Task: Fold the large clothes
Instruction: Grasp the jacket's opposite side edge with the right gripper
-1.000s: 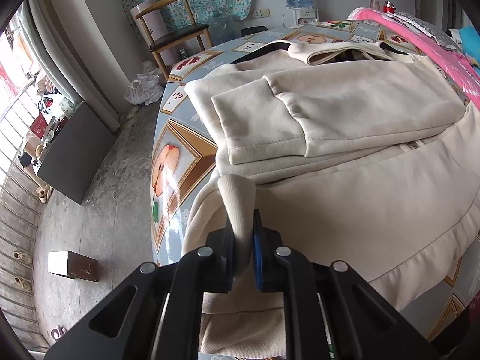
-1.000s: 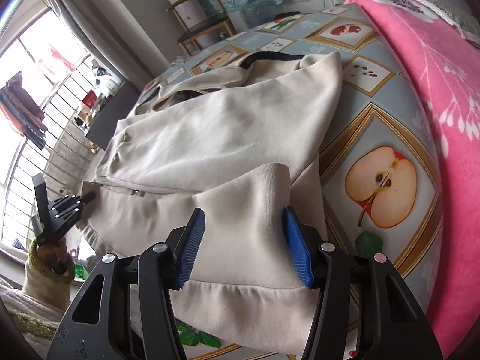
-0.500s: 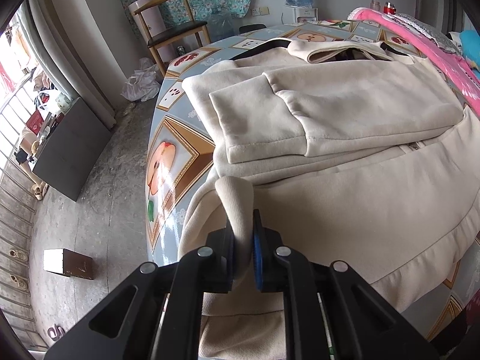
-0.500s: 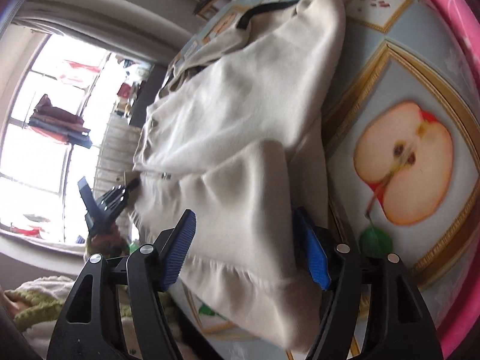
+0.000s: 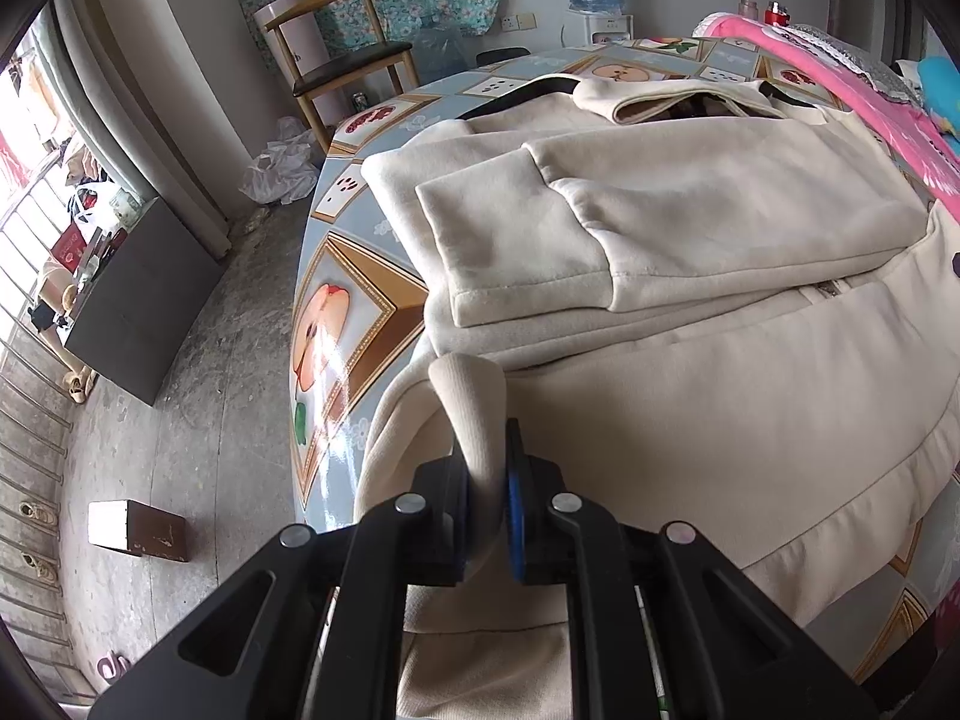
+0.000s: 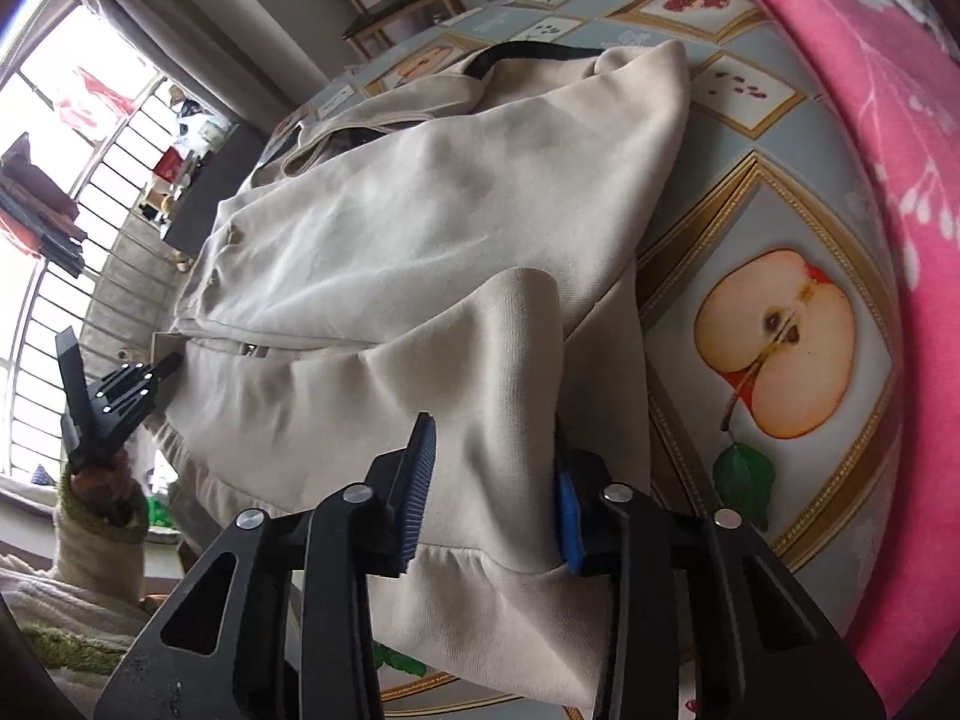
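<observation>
A table (image 5: 336, 324) under a fruit-print cloth carries the work, with a pink blanket (image 6: 888, 138) along its far side and a wooden chair (image 5: 342, 60) standing well beyond it on the floor. Spread across most of the tabletop lies the task's thing, a large cream hoodie (image 5: 690, 240), its lower hem hanging just over the near edge. Judging by how it lies, the fold is partly done: one sleeve (image 5: 516, 252) is already brought in across the chest, cuff towards the table's edge, and the body looks narrowed to a long panel, while the bottom half is not yet turned up over the top. The left gripper (image 5: 486, 480) is clamped tight on a raised pinch of fabric at one hem corner. The right gripper (image 6: 492, 480) has just been closing at the other corner; a thick ridge of cloth stands between its jaws, and the blue pads (image 6: 420, 480) appear to press its flanks, though the grip seems looser than the left one. What likely remains is lifting both corners together and carrying the hem up towards the hood (image 6: 540, 66).
</observation>
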A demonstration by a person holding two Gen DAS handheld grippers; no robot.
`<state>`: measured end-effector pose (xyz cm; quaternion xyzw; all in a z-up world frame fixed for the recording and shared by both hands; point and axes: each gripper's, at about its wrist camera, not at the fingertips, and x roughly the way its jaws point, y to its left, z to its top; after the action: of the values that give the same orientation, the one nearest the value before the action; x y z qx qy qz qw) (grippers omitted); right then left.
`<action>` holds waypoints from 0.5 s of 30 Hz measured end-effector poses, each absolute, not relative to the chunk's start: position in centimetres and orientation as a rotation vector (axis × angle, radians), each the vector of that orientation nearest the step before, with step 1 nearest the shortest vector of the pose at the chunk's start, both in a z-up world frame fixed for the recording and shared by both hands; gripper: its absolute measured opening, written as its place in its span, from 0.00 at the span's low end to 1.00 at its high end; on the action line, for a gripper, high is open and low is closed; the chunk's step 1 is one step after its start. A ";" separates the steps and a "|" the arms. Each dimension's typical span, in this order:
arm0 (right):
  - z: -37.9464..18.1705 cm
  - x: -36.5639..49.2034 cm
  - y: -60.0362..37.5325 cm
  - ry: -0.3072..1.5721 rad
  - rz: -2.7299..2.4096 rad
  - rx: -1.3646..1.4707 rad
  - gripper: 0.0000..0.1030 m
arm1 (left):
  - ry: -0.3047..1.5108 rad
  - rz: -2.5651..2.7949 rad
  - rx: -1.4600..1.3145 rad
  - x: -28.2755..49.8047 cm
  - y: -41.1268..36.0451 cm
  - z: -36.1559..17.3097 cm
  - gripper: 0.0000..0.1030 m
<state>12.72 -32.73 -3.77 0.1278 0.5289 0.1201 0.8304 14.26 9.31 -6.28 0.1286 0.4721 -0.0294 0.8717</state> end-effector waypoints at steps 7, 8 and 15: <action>-1.9 9.7 -28.1 0.968 -0.010 0.002 0.09 | 0.976 -0.044 0.277 14.2 9.1 -6.0 0.09; -1.9 9.5 -27.8 0.955 -0.036 -0.025 0.09 | 0.971 -0.042 0.287 14.1 8.9 -5.9 0.08; -3.9 9.8 -27.0 0.927 -0.176 -0.114 0.08 | 0.982 -0.026 0.355 14.4 8.2 -6.4 0.08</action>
<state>9.83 -27.00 -3.89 -0.0551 0.4461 -0.0849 0.8892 14.35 8.18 -6.37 0.1696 0.4690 -0.0123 0.8667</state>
